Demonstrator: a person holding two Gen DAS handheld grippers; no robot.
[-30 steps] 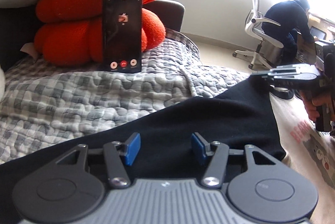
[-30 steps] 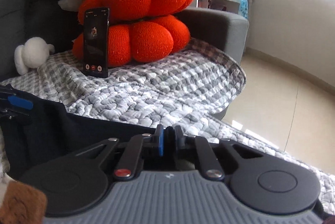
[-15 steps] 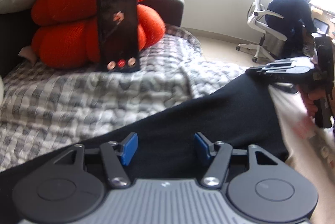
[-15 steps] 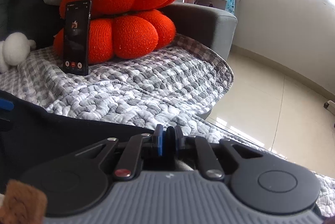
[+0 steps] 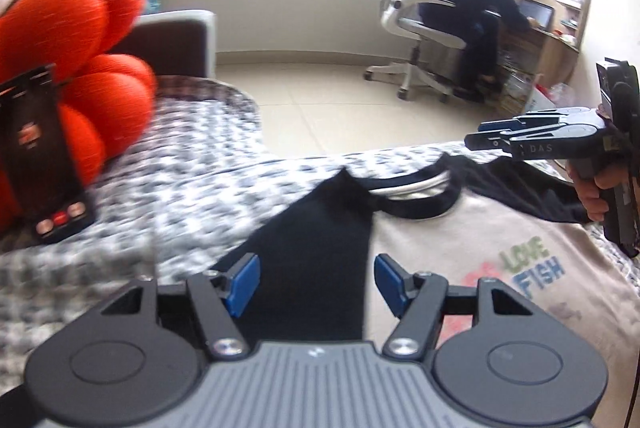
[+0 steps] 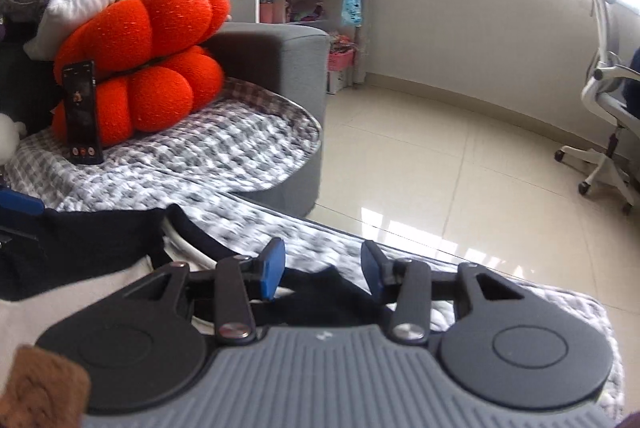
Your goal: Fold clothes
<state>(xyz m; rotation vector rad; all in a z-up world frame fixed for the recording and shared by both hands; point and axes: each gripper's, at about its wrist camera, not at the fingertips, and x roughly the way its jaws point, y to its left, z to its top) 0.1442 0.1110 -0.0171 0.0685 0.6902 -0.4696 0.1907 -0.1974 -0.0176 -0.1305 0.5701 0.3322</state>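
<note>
Two tongs opening, nothing gripped: left tongs and right tongs over shirt printed "LOVE FISH"; "DAS" on right tongs.

We lose the lower part of the beige T-shirt with black sleeves behind the grey body of the left gripper, and its chest print is partly covered, only some letters readable. The grey-and-white checked quilt smears with motion blur in the left wrist view. The black phone is cut by the left edge, its screen too blurred to read. The brown fuzzy patch at the right wrist view's bottom corner is cropped; we cannot tell what it is.
</note>
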